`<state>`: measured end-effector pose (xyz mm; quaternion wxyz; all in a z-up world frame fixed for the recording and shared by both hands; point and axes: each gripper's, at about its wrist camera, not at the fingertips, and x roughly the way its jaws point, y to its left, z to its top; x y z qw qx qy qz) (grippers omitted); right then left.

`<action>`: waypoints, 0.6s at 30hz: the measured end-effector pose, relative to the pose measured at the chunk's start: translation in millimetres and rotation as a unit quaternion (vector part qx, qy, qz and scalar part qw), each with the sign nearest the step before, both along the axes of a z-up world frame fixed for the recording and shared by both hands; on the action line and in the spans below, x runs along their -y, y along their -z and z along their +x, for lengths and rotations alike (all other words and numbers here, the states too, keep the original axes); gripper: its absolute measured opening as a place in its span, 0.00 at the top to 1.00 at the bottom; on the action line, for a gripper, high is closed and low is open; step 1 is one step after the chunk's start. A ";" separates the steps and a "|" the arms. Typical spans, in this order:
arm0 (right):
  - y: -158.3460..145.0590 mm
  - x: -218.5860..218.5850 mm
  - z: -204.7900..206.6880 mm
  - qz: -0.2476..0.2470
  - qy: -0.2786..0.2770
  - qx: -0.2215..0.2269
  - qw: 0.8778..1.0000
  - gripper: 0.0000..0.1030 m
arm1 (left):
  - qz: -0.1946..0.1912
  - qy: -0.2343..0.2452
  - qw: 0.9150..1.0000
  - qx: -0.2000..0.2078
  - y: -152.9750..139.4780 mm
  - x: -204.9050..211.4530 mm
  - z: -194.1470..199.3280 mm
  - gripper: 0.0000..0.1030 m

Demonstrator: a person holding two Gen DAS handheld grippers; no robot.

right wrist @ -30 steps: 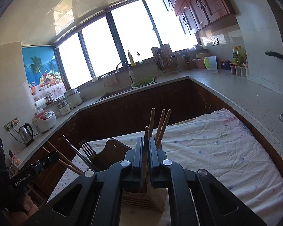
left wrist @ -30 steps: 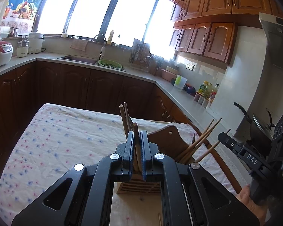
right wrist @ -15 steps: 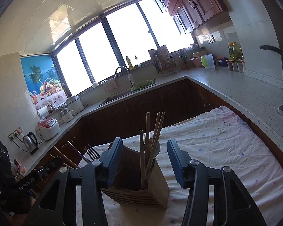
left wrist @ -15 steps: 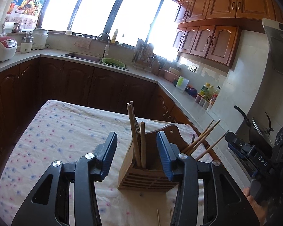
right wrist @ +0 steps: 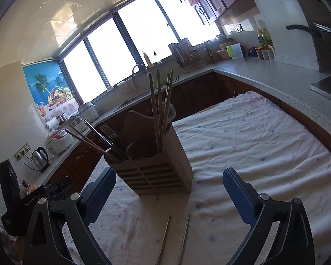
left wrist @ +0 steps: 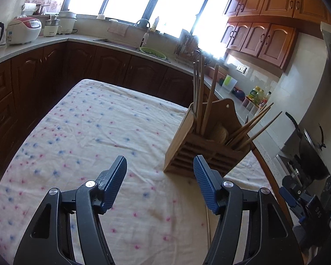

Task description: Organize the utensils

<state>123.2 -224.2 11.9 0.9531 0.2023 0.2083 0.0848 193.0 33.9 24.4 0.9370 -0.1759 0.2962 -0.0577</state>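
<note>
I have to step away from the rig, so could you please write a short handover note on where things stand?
Left gripper: open, empty.
Right gripper: open, empty.
The wooden utensil holder stands on the tablecloth ahead of both.
Done: upright chopsticks in one compartment, leaning chopsticks and a fork in another.
Left: two loose chopsticks lie on the cloth by the right gripper; they likely go in next.

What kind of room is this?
A home kitchen, most likely. There's a sink tap under big windows, a rice cooker on the counter, and wooden cabinets on the wall.
</note>
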 end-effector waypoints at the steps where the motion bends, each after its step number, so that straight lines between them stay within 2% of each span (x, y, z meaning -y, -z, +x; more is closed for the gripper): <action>1: 5.1 -0.4 -4.3 0.001 -0.001 -0.006 1.000 0.04 | 0.001 -0.001 1.000 -0.004 3.6 -1.0 -5.9 0.38; 11: 23.9 -13.4 -53.0 -0.008 -0.006 -0.011 1.000 0.04 | -0.004 -0.005 1.000 -0.025 27.1 -6.3 -56.0 0.38; 15: 26.2 -23.3 -72.3 -0.031 -0.007 0.000 0.999 0.04 | 0.012 0.003 1.000 -0.014 25.5 0.0 -75.9 0.38; 18: 23.7 -27.0 -86.7 -0.053 -0.004 0.015 0.998 0.04 | 0.034 0.004 0.999 0.010 19.0 5.4 -94.9 0.37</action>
